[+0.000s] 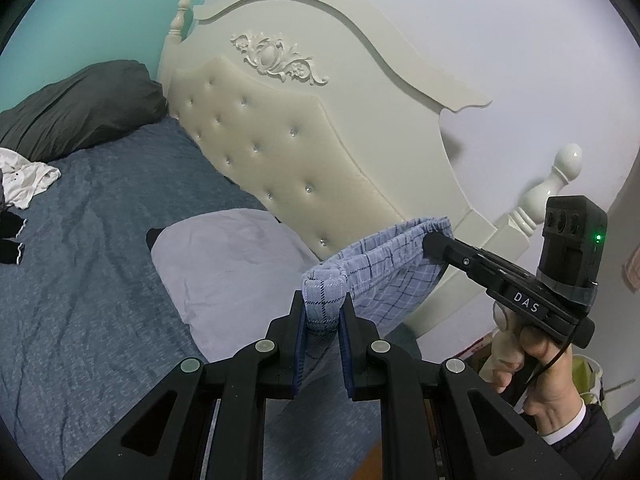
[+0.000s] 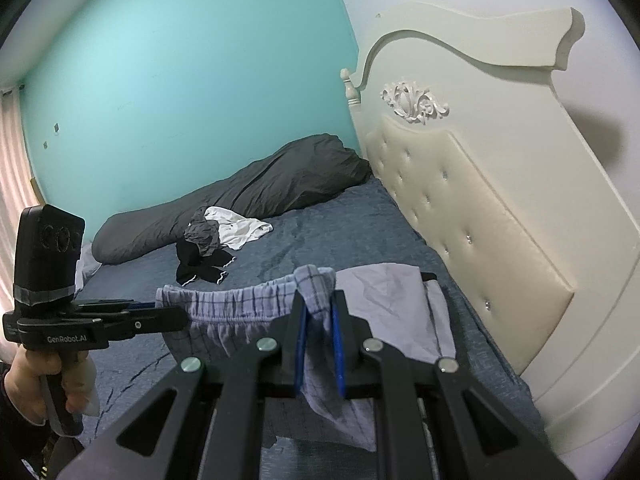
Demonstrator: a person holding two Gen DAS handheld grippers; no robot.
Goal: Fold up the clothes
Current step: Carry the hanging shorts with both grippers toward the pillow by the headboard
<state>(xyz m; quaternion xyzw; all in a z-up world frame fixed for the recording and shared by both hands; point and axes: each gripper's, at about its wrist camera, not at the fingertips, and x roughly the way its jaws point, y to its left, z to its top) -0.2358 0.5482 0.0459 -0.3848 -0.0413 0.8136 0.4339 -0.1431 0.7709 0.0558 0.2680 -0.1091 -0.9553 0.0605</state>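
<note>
- Over on the far left of the left claw's view, a dark grey duvet (image 1: 80,108) is bunched against the teal wall (image 1: 100,8), with a white garment (image 1: 28,178) and a black garment (image 1: 12,236) lying loose just below it.
- Ahead and below the left claw spreads the blue bedsheet (image 1: 100,272), rumpled, and a pale grey pillow (image 1: 224,264) sits just left of the fingers.
- Behind the pillow rises the cream tufted headboard (image 1: 280,140), carved ornament on top, against a white wall (image 1: 500,40).
- Left gripper (image 1: 323,312): jaws clamped on one end of the blue plaid shorts (image 1: 384,264), waistband bunched between the blue pads (image 1: 298,352).
- The shorts hang stretched in the air between the two claws, above the bed and near its headboard end.
- To the right, the right gripper (image 1: 430,244) pinches the other end of the waistband; the person's right hand (image 1: 536,372) wraps its handle, dark sleeve and white cuff showing.
- From the right claw's camera: left hand (image 2: 44,380) grips its handle at far left, tool level, pointing inward.
- Right gripper's pads (image 2: 338,344) squeeze a bunched corner of the shorts, cloth drooping beneath.
</note>
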